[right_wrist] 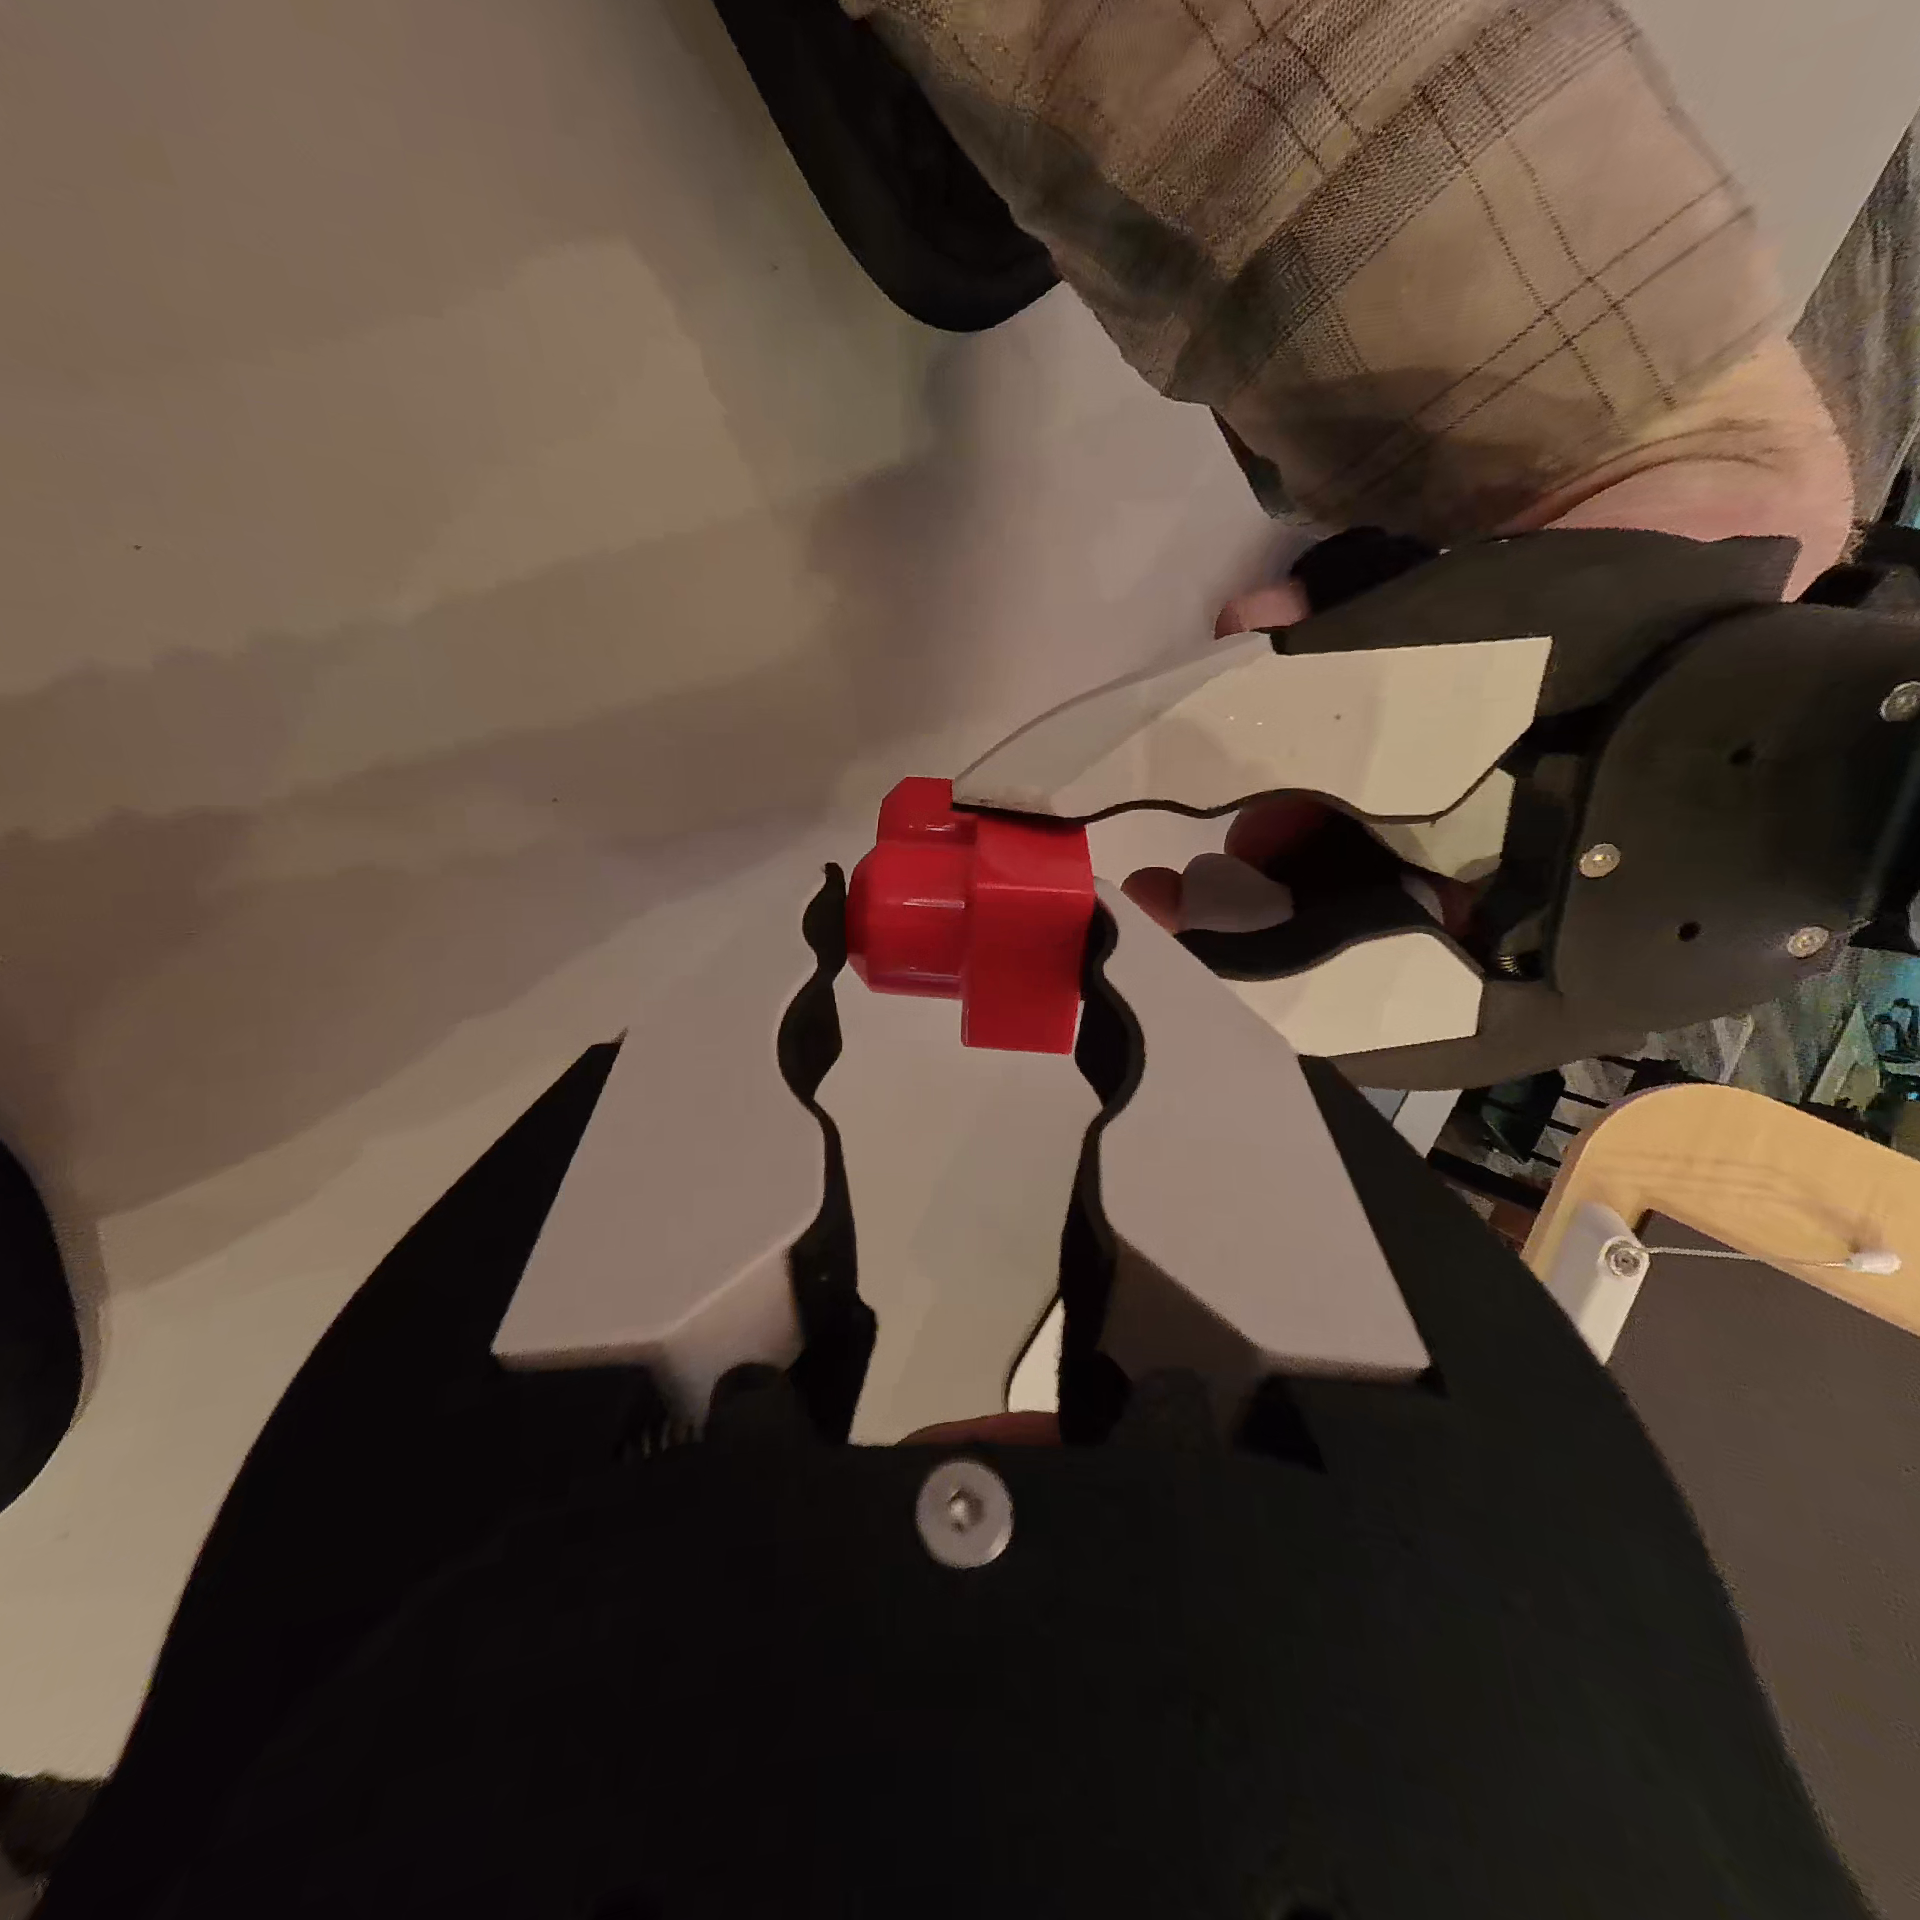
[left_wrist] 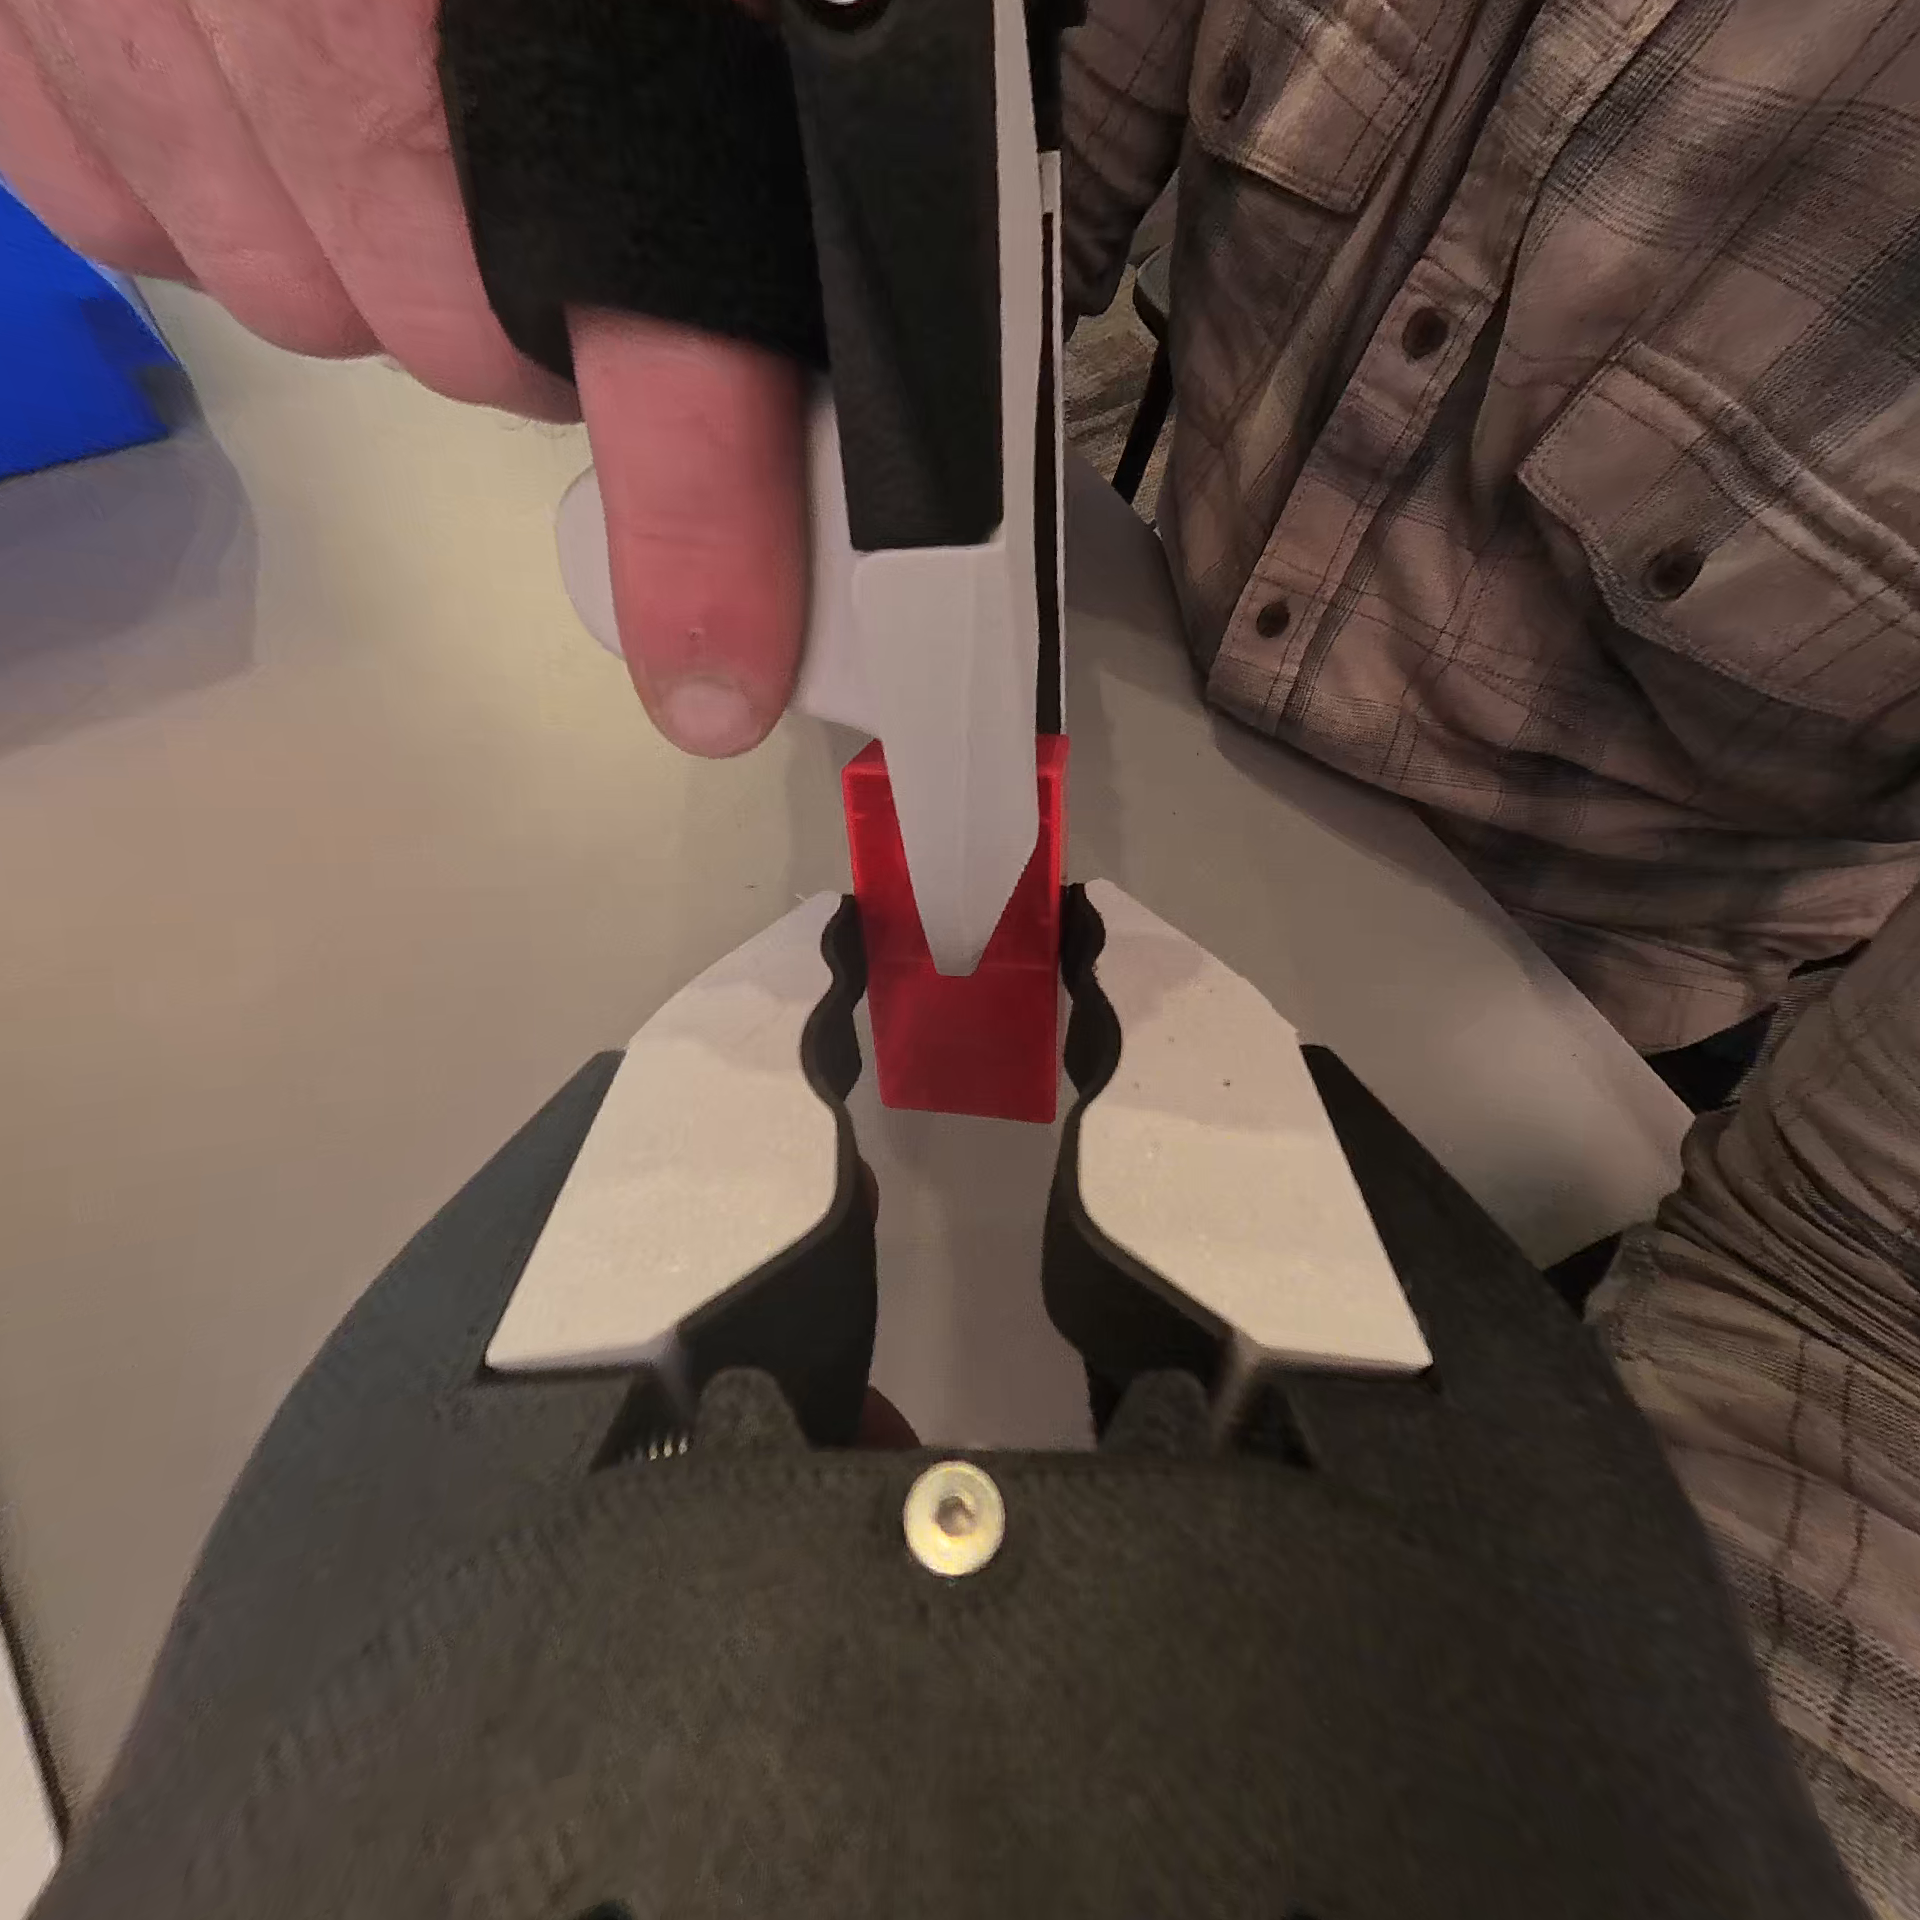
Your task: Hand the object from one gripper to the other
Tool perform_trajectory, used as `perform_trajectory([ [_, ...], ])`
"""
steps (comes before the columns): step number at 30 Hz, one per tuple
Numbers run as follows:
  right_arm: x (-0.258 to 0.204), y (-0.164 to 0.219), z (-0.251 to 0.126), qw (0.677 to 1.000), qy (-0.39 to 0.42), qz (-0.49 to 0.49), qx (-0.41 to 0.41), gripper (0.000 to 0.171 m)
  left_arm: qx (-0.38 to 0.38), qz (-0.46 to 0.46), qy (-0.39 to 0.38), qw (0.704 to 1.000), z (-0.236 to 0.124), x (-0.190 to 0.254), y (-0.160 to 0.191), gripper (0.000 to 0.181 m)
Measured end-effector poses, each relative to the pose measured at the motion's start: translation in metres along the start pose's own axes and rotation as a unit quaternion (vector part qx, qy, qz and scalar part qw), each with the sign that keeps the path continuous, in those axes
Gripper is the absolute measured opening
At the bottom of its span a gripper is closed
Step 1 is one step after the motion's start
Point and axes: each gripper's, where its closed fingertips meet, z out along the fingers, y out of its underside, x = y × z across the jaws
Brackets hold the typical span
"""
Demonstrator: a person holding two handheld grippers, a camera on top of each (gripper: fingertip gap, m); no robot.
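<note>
At the middle of the left wrist view, a red block (left_wrist: 966,1039) is held off the pale surface (left_wrist: 364,935) between the tips of the left gripper (left_wrist: 961,935). Its two fingers rise from the bottom of the frame, and both black pads press on the block's left and right sides. The fingers are closed to the block's width and have hold of it.

From the top of that frame the right gripper (left_wrist: 1003,883) comes straight down, seen edge-on. Its near white finger lies over the block's front face, tip pointing down. A hand (left_wrist: 312,208) at the upper left holds it, one finger through a black strap (left_wrist: 623,177). A plaid shirt (left_wrist: 1507,520) fills the right side, and something blue (left_wrist: 62,343) sits at the left edge.

Seen from the right wrist view, the block (right_wrist: 1018,935) is just above centre, its round studs facing left. It sits between the tips of the right gripper (right_wrist: 961,914), whose fingers are narrowed to about the block's size. The finger on the right touches the block. The fingertip on the left stands right at a stud, and I cannot tell whether it presses or only brushes it.

The left gripper (right_wrist: 1049,852) enters from the right edge of this view, its upper finger laid on the block's top and its lower finger partly hidden. A plaid sleeve (right_wrist: 1403,260) crosses the upper right, and a wooden frame (right_wrist: 1714,1174) shows at the lower right.
</note>
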Motion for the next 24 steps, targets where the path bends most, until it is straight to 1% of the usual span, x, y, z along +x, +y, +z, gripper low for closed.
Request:
perform_trajectory([
  [4,0.005,0.0,-0.003,1.0,0.015,0.001,0.001,0.04,0.018,0.006,-0.008,1.0,-0.004,-0.001,-0.004,0.036],
  [8,0.014,0.003,-0.01,0.999,0.044,0.0,0.001,0.04,0.039,0.01,-0.036,0.999,-0.009,-0.008,-0.012,0.039],
  [10,0.021,0.005,-0.015,0.998,0.066,-0.002,0.001,0.04,0.052,0.013,-0.068,0.996,-0.014,-0.016,-0.015,0.059],
  [12,0.028,0.008,-0.021,0.996,0.089,-0.004,-0.001,0.04,0.076,0.01,-0.099,0.992,-0.023,-0.025,-0.021,0.069],
  [14,0.041,0.012,-0.026,0.991,0.13,-0.011,-0.007,0.04,0.103,0.009,-0.119,0.987,-0.033,-0.029,-0.027,0.076],
  [16,0.056,0.017,-0.033,0.984,0.177,-0.02,-0.012,0.04,0.126,0.006,-0.145,0.981,-0.043,-0.037,-0.03,0.077],
  [18,0.07,0.023,-0.039,0.975,0.22,-0.027,-0.02,0.041,0.163,0.0,-0.172,0.972,-0.057,-0.046,-0.036,0.078],
  [20,0.086,0.025,-0.047,0.961,0.273,-0.039,-0.018,0.04,0.22,-0.005,-0.197,0.955,-0.075,-0.055,-0.046,0.078],
  [22,0.101,0.029,-0.052,0.945,0.321,-0.049,-0.026,0.041,0.292,-0.01,-0.211,0.933,-0.095,-0.061,-0.058,0.077],
  [24,0.119,0.03,-0.062,0.92,0.387,-0.06,-0.027,0.04,0.36,-0.016,-0.222,0.906,-0.115,-0.066,-0.066,0.075],
])
